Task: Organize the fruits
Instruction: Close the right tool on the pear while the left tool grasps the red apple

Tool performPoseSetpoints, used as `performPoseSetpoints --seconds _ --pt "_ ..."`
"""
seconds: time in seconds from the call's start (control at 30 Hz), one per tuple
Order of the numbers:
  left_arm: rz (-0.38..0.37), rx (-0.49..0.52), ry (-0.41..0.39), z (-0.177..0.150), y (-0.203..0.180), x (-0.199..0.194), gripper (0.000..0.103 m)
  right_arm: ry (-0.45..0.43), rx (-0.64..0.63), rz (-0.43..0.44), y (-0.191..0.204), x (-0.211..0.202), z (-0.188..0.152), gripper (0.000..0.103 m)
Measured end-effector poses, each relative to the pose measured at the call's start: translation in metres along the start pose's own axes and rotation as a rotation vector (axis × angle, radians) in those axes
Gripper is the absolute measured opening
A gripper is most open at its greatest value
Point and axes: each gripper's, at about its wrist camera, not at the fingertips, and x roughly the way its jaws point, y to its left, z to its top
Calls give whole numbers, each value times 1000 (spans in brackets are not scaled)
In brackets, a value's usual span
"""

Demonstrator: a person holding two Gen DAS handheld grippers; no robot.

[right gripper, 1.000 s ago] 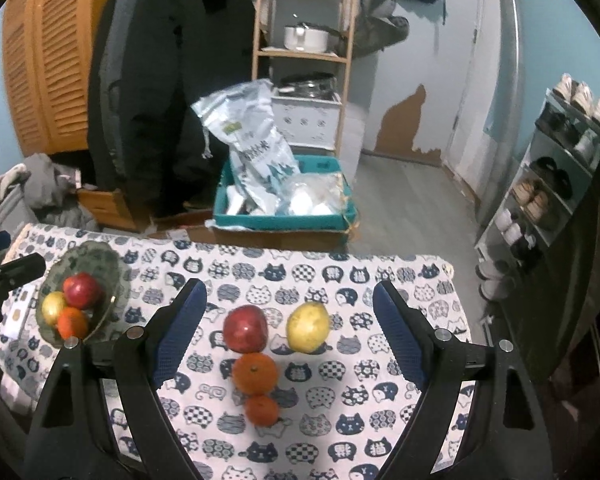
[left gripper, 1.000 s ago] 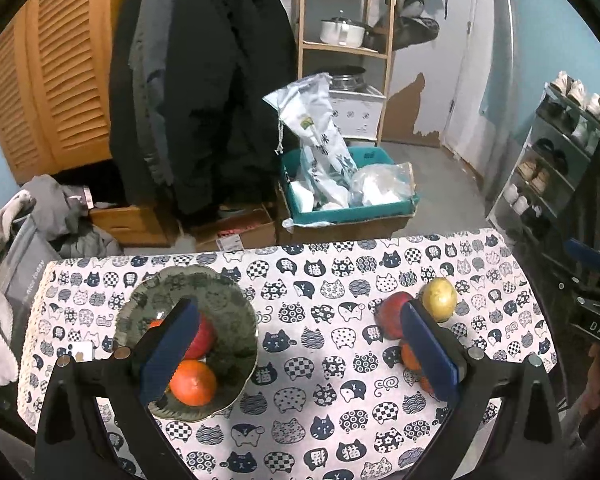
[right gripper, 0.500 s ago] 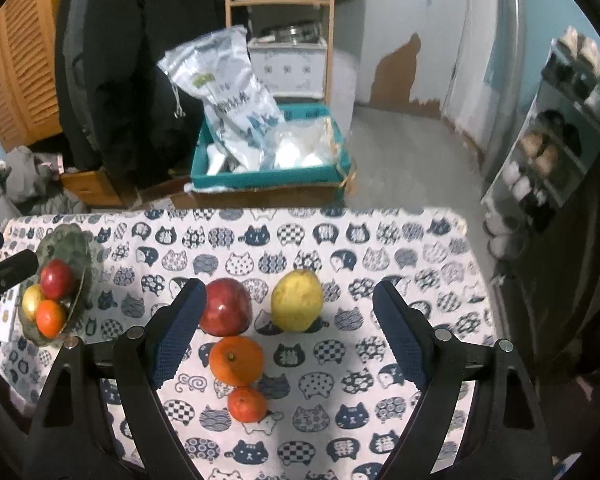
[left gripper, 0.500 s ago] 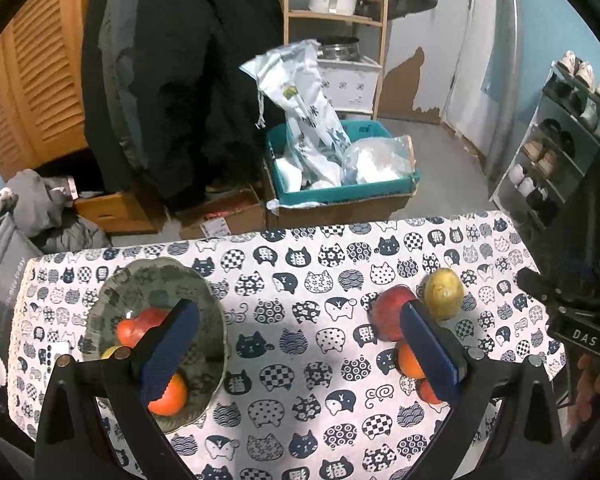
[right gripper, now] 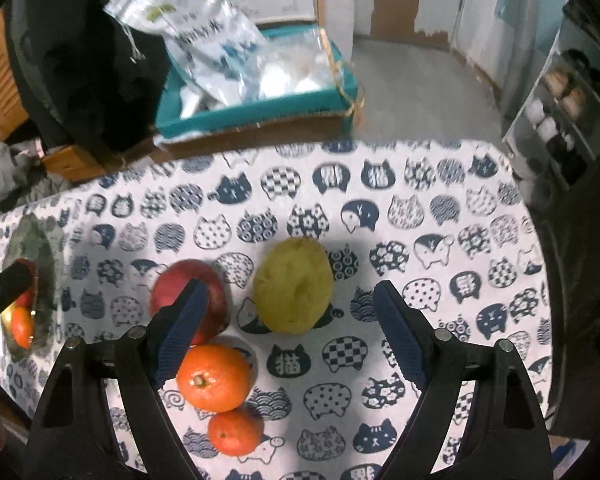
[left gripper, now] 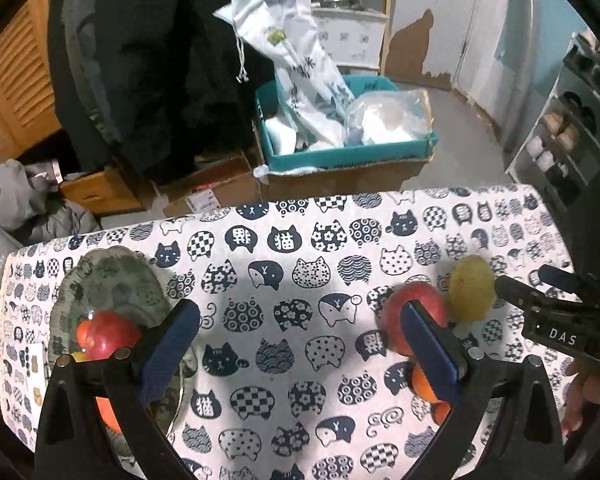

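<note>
On the cat-print tablecloth [right gripper: 440,208] lie a yellow pear [right gripper: 294,286], a red apple [right gripper: 180,292], a large orange [right gripper: 214,376] and a small orange [right gripper: 234,432]. My right gripper [right gripper: 286,312] hangs open just above them, the pear between its fingers but untouched; its left finger overlaps the apple. A green bowl [left gripper: 116,280] at the left holds a red apple [left gripper: 106,334] and oranges. My left gripper [left gripper: 300,332] is open over bare cloth between the bowl and the loose fruit. The same pear [left gripper: 471,294] and apple [left gripper: 404,312] show at the right there.
Beyond the table's far edge stand a teal box [left gripper: 348,152] with plastic bags, cardboard boxes, dark coats and a wooden shelf. A shoe rack [left gripper: 572,128] lines the right wall. A person's hand [left gripper: 580,392] holds the right gripper's body at the right edge.
Both grippers have sunk toward the table and tilted further down. The fruit looks larger in each view. The right gripper now brackets the pear. Both stay open.
</note>
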Motion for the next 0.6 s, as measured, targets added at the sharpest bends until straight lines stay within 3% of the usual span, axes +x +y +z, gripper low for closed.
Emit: performPoseSetpoints --seconds 0.53,0.6 --pt "2 2 106 -2 -12 61 101 155 -5 -8 -8 76 -3 84" --pt "-1 0 108 -2 -12 62 101 168 -3 -7 -7 81 -3 80"
